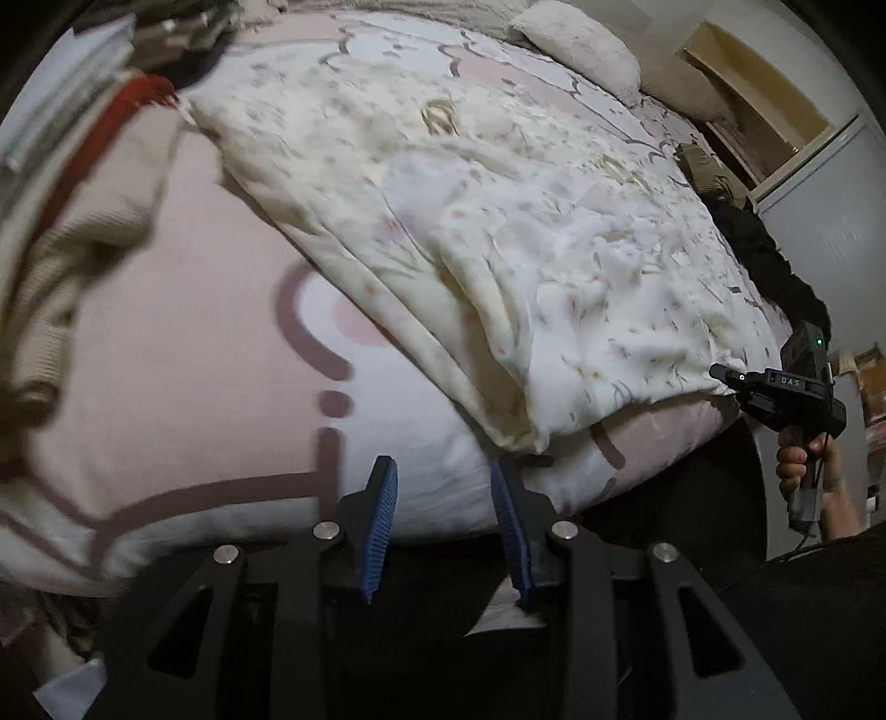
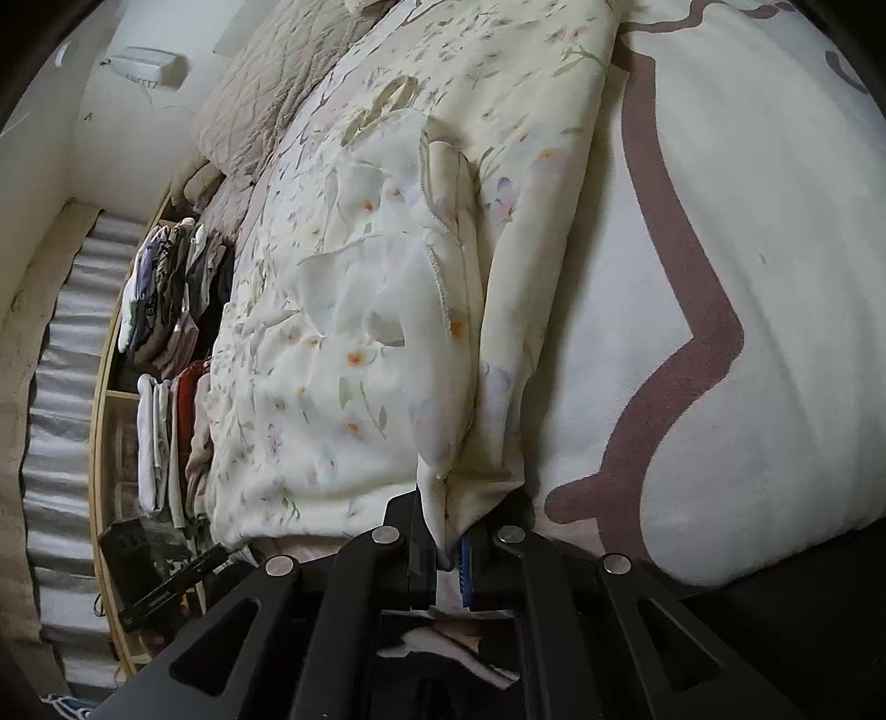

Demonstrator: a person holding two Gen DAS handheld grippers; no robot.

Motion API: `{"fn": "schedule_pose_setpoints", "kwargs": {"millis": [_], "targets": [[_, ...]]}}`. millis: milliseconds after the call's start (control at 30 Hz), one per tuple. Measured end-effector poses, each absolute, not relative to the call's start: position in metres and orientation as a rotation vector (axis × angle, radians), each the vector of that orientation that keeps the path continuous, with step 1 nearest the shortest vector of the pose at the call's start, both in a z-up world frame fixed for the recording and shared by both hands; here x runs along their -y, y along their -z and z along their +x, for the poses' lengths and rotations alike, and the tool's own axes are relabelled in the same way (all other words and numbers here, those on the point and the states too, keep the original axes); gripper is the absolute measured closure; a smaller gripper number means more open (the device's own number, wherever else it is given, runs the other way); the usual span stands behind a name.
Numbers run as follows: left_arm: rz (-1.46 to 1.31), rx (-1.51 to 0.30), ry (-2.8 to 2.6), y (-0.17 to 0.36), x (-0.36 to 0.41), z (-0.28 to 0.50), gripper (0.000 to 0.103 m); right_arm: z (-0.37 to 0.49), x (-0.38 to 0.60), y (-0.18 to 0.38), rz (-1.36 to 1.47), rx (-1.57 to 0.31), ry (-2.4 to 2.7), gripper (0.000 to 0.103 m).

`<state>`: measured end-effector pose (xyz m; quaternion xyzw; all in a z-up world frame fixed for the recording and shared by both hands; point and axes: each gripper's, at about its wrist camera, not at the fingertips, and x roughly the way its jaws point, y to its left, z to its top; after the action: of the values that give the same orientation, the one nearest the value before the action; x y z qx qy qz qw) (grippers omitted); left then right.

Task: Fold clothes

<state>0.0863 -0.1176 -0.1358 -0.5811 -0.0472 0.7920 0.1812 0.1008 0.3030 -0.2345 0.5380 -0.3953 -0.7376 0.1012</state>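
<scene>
At frame bottom the right tongs point(image 2: 449, 545) pinch the floral garment point(image 2: 354, 310) to anchor its corner on the bed point(image 2: 720, 387), while the left tongs point(image 1: 444, 471) hang spread, empty.

The garment point(image 1: 498, 232) lies on the bed point(image 1: 183, 343). A folded pile point(image 1: 72, 221) sits left of it, a pillow point(image 1: 581, 44) behind, shelves point(image 2: 160, 343) beside the bed.

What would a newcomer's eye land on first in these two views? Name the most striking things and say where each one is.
The cream floral garment sprawls across the pink-and-white bedspread, filling the middle of both views. The right gripper is clamped on its near edge, while the left gripper hangs open over the bedspread, holding nothing. Folded clothes fill a shelf at the left of the right-wrist view.
</scene>
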Motion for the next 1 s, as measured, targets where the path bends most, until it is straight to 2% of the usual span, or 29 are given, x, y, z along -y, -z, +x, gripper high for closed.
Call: {"fn": "schedule_pose_setpoints", "kwargs": {"millis": [200,433,500,533,600,667,700,833,900,1000], "targets": [[-1.405,0.218,-2.198,0.106,0.08,0.069,0.069,0.099,-0.299,0.236,1.575,1.202,2.161,0.097],[-1.592,0.088,-2.114,0.17,0.059,0.061,0.07,0.1,-0.299,0.239,1.549,1.241,2.139,0.097],[-1.552,0.109,-2.166,0.156,0.061,0.064,0.069,0.1,-0.302,0.242,1.538,1.265,2.115,0.097],[-1.508,0.05,-2.216,0.145,0.056,0.067,0.068,0.1,-0.303,0.242,1.537,1.272,2.108,0.097],[-1.375,-0.143,-2.302,0.124,0.036,0.079,0.043,0.1,-0.304,0.239,1.537,1.274,2.101,0.097],[-1.18,-0.365,-2.31,0.107,0.001,0.099,0.038,0.1,-0.302,0.235,1.539,1.264,2.099,0.097],[-1.085,-0.466,-2.303,0.099,-0.017,0.109,0.037,0.1,-0.303,0.235,1.542,1.28,2.085,0.097],[-0.829,-0.663,-2.196,0.102,-0.088,0.135,0.036,0.102,-0.307,0.236,1.559,1.386,2.0,0.097],[-0.746,-0.719,-2.154,0.111,-0.116,0.144,0.036,0.102,-0.31,0.233,1.56,1.447,1.949,0.097],[-0.673,-0.775,-2.111,0.128,-0.152,0.153,0.036,0.096,-0.31,0.223,1.584,1.434,1.924,0.097]]}}
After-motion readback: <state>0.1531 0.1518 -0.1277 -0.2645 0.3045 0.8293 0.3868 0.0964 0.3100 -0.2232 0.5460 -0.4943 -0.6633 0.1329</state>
